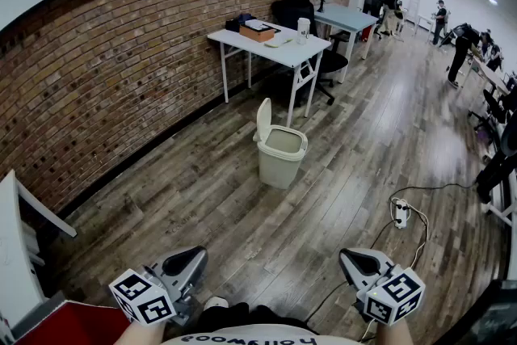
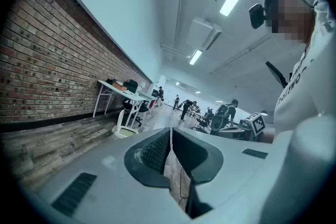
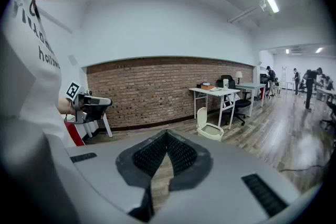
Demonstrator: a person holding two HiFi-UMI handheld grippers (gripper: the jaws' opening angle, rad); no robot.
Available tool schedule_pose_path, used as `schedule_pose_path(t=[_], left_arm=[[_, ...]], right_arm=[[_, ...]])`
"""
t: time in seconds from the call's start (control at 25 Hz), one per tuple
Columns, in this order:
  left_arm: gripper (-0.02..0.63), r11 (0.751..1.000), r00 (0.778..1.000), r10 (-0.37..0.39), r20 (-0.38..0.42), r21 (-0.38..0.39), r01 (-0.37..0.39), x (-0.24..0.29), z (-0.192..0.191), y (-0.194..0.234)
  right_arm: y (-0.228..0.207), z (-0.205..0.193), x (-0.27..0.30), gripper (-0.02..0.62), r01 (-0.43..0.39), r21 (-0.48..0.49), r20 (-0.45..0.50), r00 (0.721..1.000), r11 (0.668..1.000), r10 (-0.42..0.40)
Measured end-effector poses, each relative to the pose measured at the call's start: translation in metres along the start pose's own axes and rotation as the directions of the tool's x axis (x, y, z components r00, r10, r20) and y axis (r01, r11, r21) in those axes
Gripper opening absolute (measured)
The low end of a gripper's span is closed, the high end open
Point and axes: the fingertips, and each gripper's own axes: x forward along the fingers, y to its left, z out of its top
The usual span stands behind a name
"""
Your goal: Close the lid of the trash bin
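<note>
A beige trash bin stands on the wood floor a few steps ahead of me, in front of the white table. Its lid is swung up, upright on the bin's left side, and the mouth is uncovered. Both grippers hang low near my body, far from the bin. My left gripper is shut with nothing in it, and so is my right gripper. In the left gripper view the bin shows small beyond the shut jaws. In the right gripper view the bin stands past the shut jaws.
Behind the bin a white folding table carries a box and a cup, with a black office chair beside it. A power strip and its cable lie on the floor at right. A brick wall runs along the left. People work at the far right.
</note>
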Motion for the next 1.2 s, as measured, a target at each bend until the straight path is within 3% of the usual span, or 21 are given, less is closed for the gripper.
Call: schedule_pose_path(t=[0.36,0.56,0.68,0.84,1.04,1.2], left_arm=[[0.018,1.000,1.000,-0.011,0.008,0.017,0.011,0.011,0.011,0.000],[0.018,1.000,1.000,-0.004,0.015,0.014,0.003,0.012,0.013,0.003],[0.018,0.999,1.000,-0.007,0.029,0.040,0.006,0.013,0.015,0.000],[0.018,0.997,0.998,0.013,0.057,0.076,-0.017,0.020,0.023,0.004],[0.014,0.992,0.997,0.079,-0.002,0.100,-0.078,0.037,0.029,0.038],[0.015,0.995,0.997,0.076,-0.002,0.068,-0.076,0.068,0.040,0.081]], right_arm=[[-0.011,0.008,0.001,0.006,0.016,0.002,0.026,1.000,1.000,-0.016],[-0.012,0.028,-0.007,0.006,-0.054,0.117,0.165,0.986,0.992,0.034],[-0.006,0.037,-0.008,0.008,-0.106,0.104,0.227,0.971,0.989,0.080],[-0.014,0.037,0.004,0.008,-0.089,0.078,0.197,0.978,0.993,0.072],[-0.032,0.038,0.037,0.006,-0.052,0.103,0.135,0.990,0.993,0.037],[-0.057,0.051,0.067,0.008,0.000,0.139,0.127,0.992,0.990,-0.018]])
